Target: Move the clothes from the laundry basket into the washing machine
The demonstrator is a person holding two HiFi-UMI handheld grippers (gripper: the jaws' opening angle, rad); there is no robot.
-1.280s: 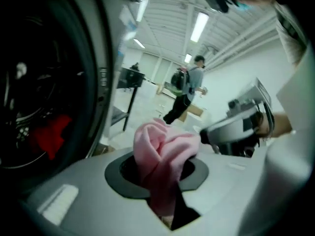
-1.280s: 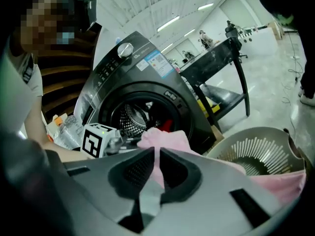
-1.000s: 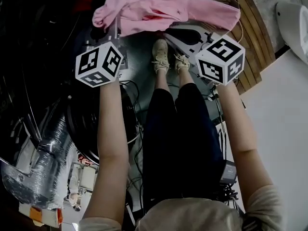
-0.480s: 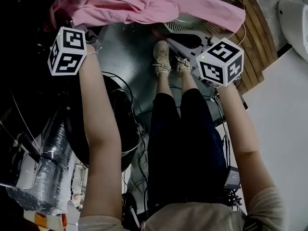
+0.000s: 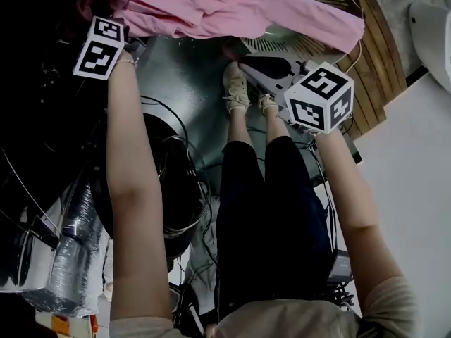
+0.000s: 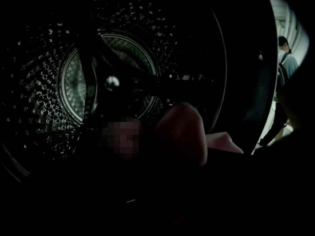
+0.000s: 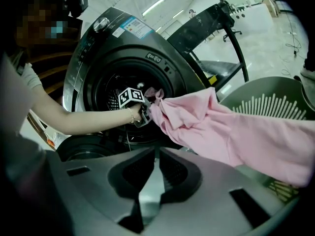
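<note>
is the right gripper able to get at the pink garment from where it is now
Probably yes: the pink garment hangs ahead of the right gripper, with nothing between them, though its shut jaws must open first.

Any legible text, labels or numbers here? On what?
Nothing legible.
Blue-and-white sticker on the washer's top panel: print too small to read.
Small badge above the door opening: blurred.
Marker cubes: square patterns only, no words.
</note>
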